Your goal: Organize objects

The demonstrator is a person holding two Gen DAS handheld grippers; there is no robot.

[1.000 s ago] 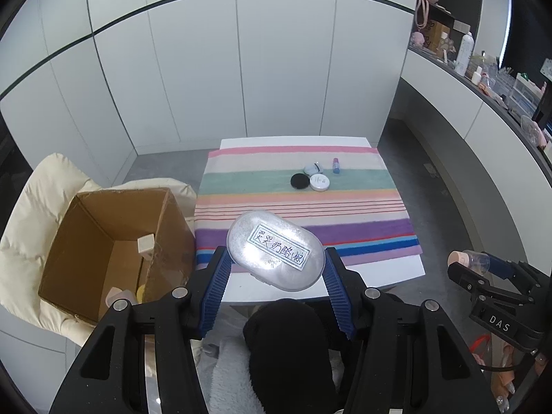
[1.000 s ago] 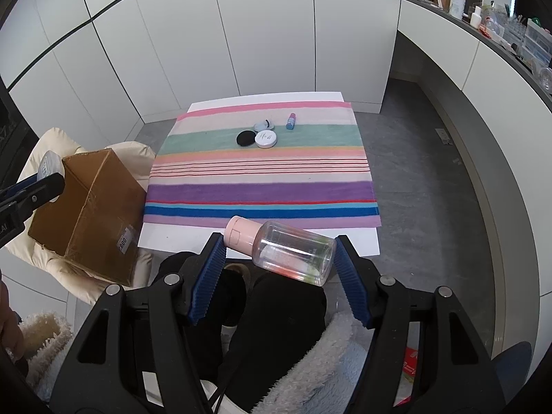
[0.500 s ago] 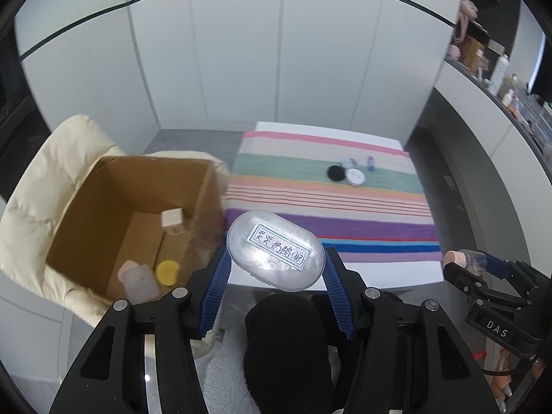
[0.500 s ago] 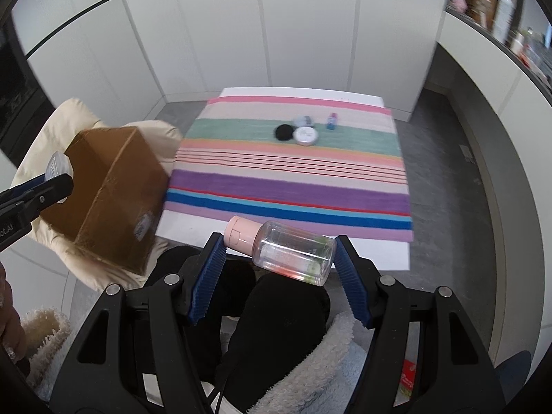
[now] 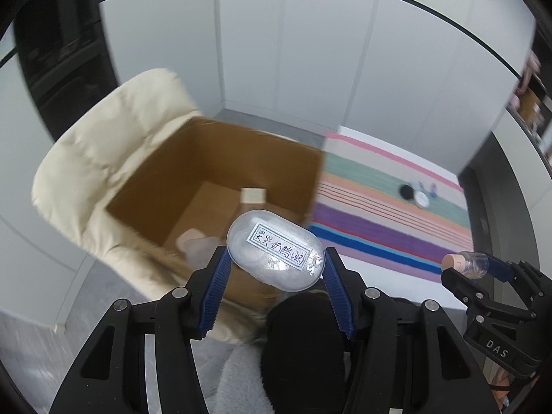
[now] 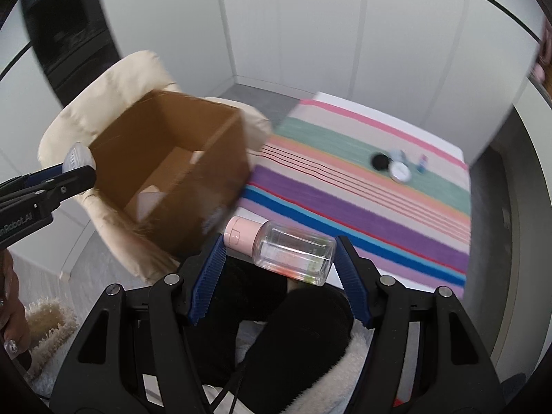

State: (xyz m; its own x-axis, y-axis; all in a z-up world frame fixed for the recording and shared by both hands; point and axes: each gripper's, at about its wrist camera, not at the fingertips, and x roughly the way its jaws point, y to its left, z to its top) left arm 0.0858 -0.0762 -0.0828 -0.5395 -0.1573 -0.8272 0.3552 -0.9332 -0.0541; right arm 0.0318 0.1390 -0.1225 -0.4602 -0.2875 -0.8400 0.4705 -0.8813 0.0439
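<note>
My left gripper (image 5: 275,265) is shut on a silver oval tin (image 5: 276,249) with a handwritten label, held over the near edge of an open cardboard box (image 5: 165,176). In the box lie a small cream cube (image 5: 253,195) and pale items, partly hidden behind the tin. My right gripper (image 6: 280,259) is shut on a clear bottle (image 6: 293,256) with a pink cap, held sideways to the right of the box (image 6: 220,169). The right gripper also shows at the left wrist view's right edge (image 5: 465,269). The left gripper shows at the right wrist view's left edge (image 6: 74,169).
The box rests on a cream padded chair (image 5: 103,145). A table with a striped cloth (image 6: 362,203) stands to the right, bearing a black round lid (image 6: 379,161), a white round jar (image 6: 400,171) and a small blue bottle (image 6: 421,164). White wall panels stand behind.
Both grippers have swung left from the table toward the cardboard box, still holding the tin and the bottle. The box now fills more of both views.
</note>
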